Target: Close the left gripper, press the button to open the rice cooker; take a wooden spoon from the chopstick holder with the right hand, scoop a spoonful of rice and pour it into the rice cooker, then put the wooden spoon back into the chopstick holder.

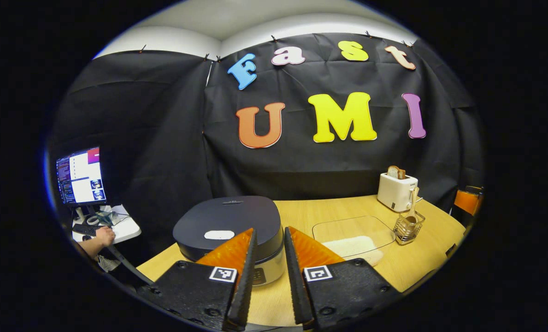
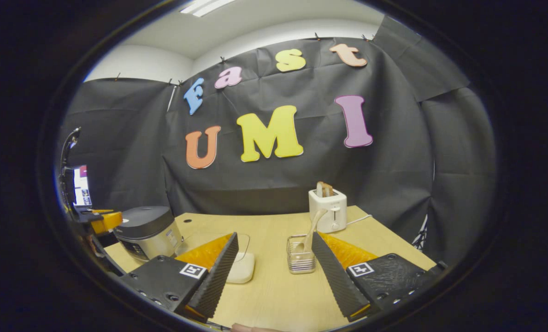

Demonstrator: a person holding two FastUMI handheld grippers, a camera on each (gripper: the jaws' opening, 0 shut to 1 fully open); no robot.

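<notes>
- Pressing the lid button comes first, I judge: the rice cooker (image 1: pixel 227 226) sits shut at lower centre of the left gripper view, its dark lid down and the pale oval button (image 1: pixel 219 234) on the lid's near edge.
- To do this well, bring the left tongs (image 1: pixel 268 272) fully together so the two tips make one blunt point, then come down squarely on the oval; a push off its centre could slide across the smooth lid.
- Left tongs: slightly apart, a narrow gap between the fingers, gripping nothing and touching nothing; the cooker shows through the gap.
- Right tongs (image 2: pixel 274 267): wide apart, empty, hanging above the table (image 2: pixel 274 295) at the bottom of the right gripper view.
- The wooden spoon (image 2: pixel 311 228) stands tilted in the wire chopstick holder (image 2: pixel 300 258), just in front of the white toaster (image 2: pixel 328 210), at centre of that view.
- The rice (image 1: pixel 350 246) lies in a clear tray (image 1: pixel 352 226) between cooker and holder, lower right in the left gripper view.
</notes>
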